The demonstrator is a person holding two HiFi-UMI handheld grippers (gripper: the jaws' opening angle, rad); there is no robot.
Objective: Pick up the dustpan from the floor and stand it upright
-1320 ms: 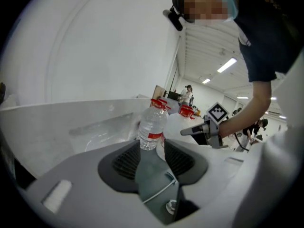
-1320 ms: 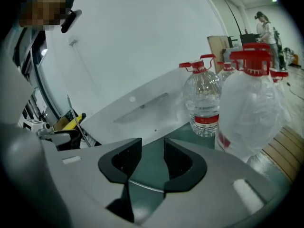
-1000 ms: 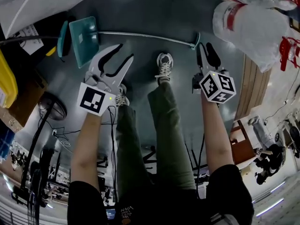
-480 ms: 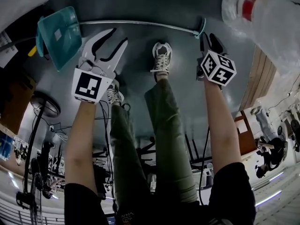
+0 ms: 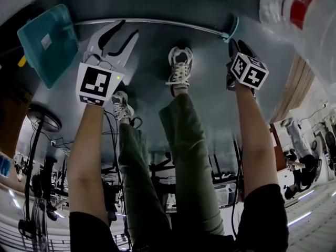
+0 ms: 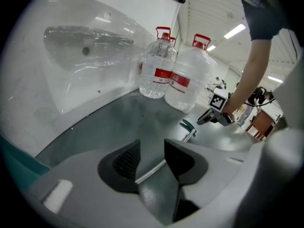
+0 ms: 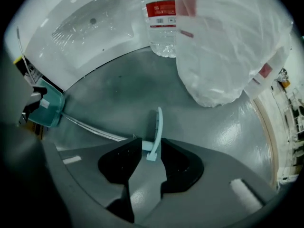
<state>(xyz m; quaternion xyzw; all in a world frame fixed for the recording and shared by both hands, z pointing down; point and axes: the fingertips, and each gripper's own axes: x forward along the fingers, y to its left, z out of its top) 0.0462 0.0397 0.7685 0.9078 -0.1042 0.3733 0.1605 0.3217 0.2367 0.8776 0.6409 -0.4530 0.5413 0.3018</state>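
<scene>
- Though flanked by a claw near each end, not yet raised: dustpan (image 5: 44,43) flat on the floor (image 5: 173,1), with a teal pan at one end and a thin metal handle (image 5: 157,24) running to a teal grip (image 5: 231,26) at the other.
- Left claw (image 6: 152,145): released, jaws well apart, nothing pinched. Poised over the dustpan's handle close to the pan, angled downward, with the rod showing in the gap past the tips.
- Right claw (image 7: 151,141): released as well, pointed steeply down at the dustpan's grip end. Grip framed between the two tips, pads not pressed on it.
- Bare forearms (image 5: 86,156) reaching down to the dustpan from dark sleeves, one behind each claw.
- Two pale laced shoes (image 5: 179,67) on the person's side of the dustpan: one near the middle of the handle, the other further back, behind the left claw. Green trouser legs above them.
- Two big clear bottles (image 6: 159,70) with red labels and red carry handles, upright on the far side of the dustpan, past its grip end, just beside each other.
- White panel (image 6: 71,56) under a clear film, rising from the floor beyond the dustpan, next to the bottles.
- Round black base (image 5: 46,118) with cables, near the dustpan's pan on the person's side.
</scene>
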